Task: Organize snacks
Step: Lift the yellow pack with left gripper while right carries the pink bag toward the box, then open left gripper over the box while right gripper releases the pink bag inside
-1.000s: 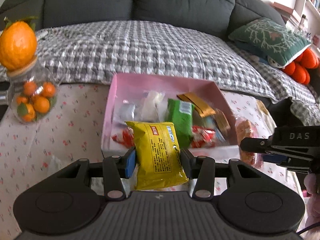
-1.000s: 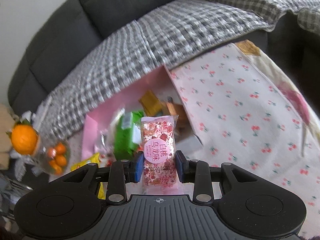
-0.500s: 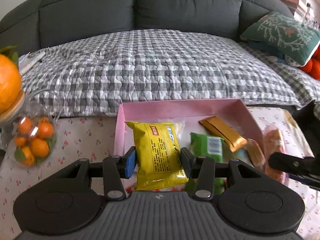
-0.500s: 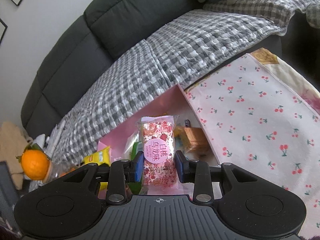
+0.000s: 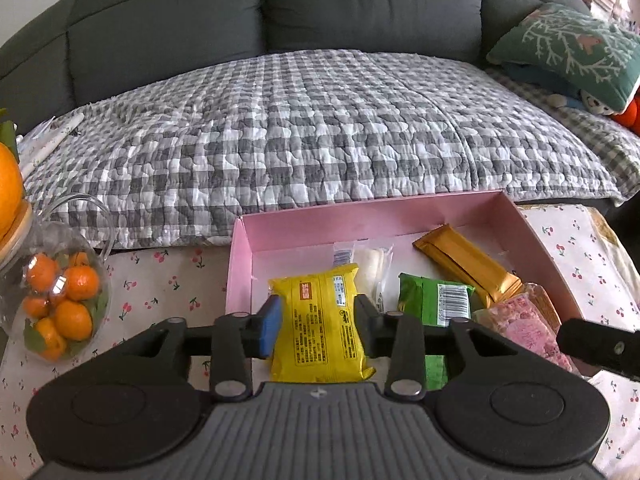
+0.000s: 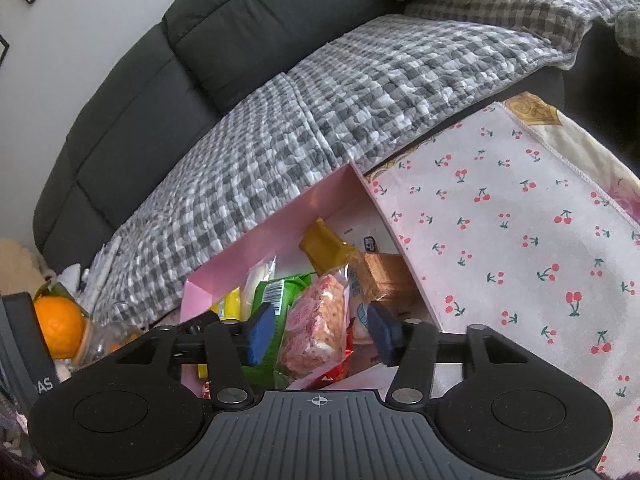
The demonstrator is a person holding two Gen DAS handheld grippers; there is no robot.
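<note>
Two grippers worked at one pink box (image 5: 400, 216), each at a different stage of the same step: dropping snacks into it. Nearest in the left wrist view, the left gripper (image 5: 316, 322) had its fingers clamped on the sides of a yellow packet (image 5: 320, 328), held upright over the box's near left part. The right gripper (image 6: 318, 330) had its fingers spread wide, and a pink snack bar (image 6: 314, 326) lay between them, apparently touching neither pad and resting on the other snacks in the box. Just beyond sat a green packet (image 5: 434, 304), a gold wrapper (image 5: 468, 266) and a clear white-filled pouch (image 5: 370, 266), with a wafer pack (image 6: 380, 276) by the right wall. Judging from this, the right side's placement was done and the left's was pending; the next move called for lowering the yellow packet into the free space at the left of the box and parting the fingers. Farther off, a jar of small oranges (image 5: 60, 300) stood on the cherry-print surface (image 6: 520, 240), before a checked sofa cover (image 5: 320, 128).
</note>
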